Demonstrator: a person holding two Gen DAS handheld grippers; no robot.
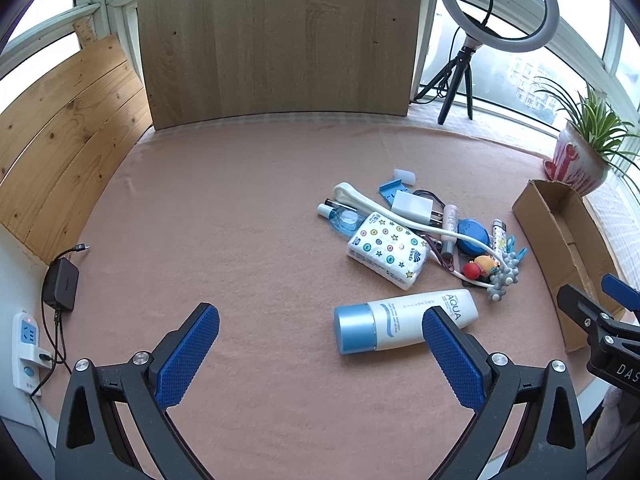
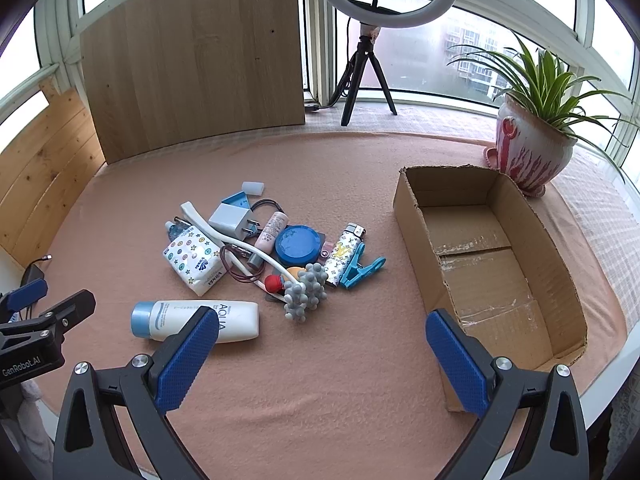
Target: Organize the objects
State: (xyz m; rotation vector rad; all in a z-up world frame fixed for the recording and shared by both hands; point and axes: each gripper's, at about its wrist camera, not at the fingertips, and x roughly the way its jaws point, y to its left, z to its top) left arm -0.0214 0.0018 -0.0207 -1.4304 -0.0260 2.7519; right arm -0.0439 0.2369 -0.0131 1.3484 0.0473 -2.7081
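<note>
A pile of small objects lies on the pink cloth: a tissue pack (image 1: 387, 249) (image 2: 195, 260), a white charger (image 2: 232, 218), a round blue tin (image 2: 298, 245), a lighter (image 2: 344, 254), a blue clip (image 2: 362, 271) and a grey knobbly massager (image 2: 306, 291). A white AQUA bottle (image 1: 404, 320) (image 2: 196, 320) with a blue cap lies on its side near the pile. An open cardboard box (image 2: 532, 256) (image 1: 560, 236), empty, stands to the right. My left gripper (image 1: 320, 344) is open and empty, in front of the bottle. My right gripper (image 2: 322, 344) is open and empty, between bottle and box.
A wooden board (image 1: 276, 40) stands at the back. A ring light on a tripod (image 2: 368, 40) and a potted plant (image 2: 532, 144) stand near the window. A power strip (image 1: 26, 344) and black adapter (image 1: 62, 284) sit at the left edge.
</note>
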